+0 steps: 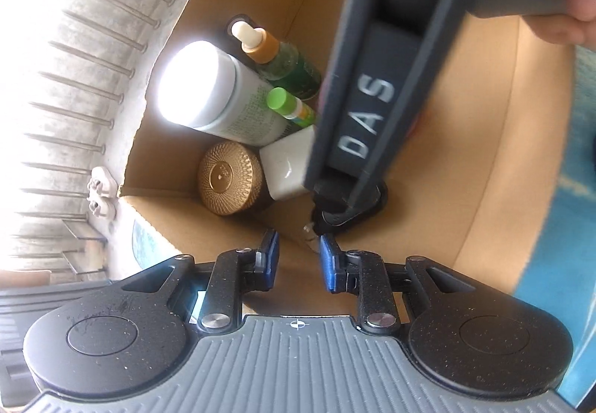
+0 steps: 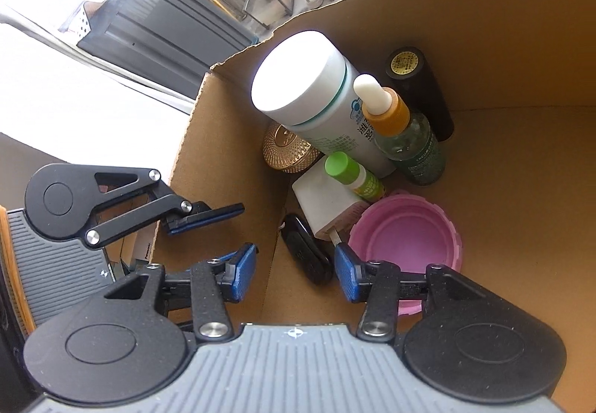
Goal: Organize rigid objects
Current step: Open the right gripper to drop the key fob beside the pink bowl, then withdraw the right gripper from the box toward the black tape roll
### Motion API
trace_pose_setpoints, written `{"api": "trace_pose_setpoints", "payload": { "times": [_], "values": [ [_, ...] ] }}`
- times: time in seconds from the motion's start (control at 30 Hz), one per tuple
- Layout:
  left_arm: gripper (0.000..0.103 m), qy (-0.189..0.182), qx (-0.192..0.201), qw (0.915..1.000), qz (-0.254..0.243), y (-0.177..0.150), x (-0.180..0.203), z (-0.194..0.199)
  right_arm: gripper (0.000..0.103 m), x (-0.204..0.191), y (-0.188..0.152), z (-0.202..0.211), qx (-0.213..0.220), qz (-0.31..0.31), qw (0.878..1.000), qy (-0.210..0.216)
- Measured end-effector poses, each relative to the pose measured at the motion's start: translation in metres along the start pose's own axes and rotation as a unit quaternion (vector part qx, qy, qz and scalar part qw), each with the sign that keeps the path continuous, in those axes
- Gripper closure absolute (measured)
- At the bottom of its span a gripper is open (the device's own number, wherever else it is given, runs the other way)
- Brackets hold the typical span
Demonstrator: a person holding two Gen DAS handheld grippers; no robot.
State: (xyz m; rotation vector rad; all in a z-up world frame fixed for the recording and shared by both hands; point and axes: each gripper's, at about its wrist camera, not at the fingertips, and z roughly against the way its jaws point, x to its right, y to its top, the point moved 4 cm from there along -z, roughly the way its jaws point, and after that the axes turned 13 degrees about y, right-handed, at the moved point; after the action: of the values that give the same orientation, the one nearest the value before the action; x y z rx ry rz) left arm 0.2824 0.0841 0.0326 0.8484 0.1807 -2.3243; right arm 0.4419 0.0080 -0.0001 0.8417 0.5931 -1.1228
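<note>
Fingers (image 2: 242, 265) apart, empty; pink lid (image 2: 406, 237) partly hidden behind.

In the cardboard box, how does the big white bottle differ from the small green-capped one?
The big white bottle has a wide, flat white cap; the small green-capped bottle has a narrow, bright green cap. The white bottle is much thicker and taller than the green-capped one. Its label is pale with green print; the small one's is yellow-green. Both stand in the cardboard box, among other containers.
</note>
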Motion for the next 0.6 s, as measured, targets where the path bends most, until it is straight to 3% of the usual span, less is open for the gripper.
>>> {"api": "trace_pose_setpoints", "payload": {
  "times": [0.13,0.33,0.43,0.53,0.6],
  "values": [
    [0.078,-0.021,0.003,0.9996,0.017,0.005,-0.001,0.003,0.053,-0.001,0.002,0.003,0.013,-0.001,1.000,0.005],
    [0.077,-0.108,0.021,0.9924,0.055,0.019,0.001,-0.002,0.053,-0.002,-0.001,0.029,0.031,0.019,0.999,-0.005],
    [0.072,-0.151,0.013,0.9875,0.044,0.023,0.004,-0.009,0.053,-0.001,-0.003,0.044,0.039,0.040,0.998,-0.024],
    [0.051,-0.178,-0.015,0.9817,0.066,0.028,0.006,-0.019,0.053,0.004,-0.005,0.055,0.050,0.043,0.998,-0.024],
    [0.047,-0.163,-0.024,0.9847,0.057,0.032,0.012,-0.023,0.053,0.008,-0.008,0.058,0.053,0.034,0.998,-0.017]
  ]
}}
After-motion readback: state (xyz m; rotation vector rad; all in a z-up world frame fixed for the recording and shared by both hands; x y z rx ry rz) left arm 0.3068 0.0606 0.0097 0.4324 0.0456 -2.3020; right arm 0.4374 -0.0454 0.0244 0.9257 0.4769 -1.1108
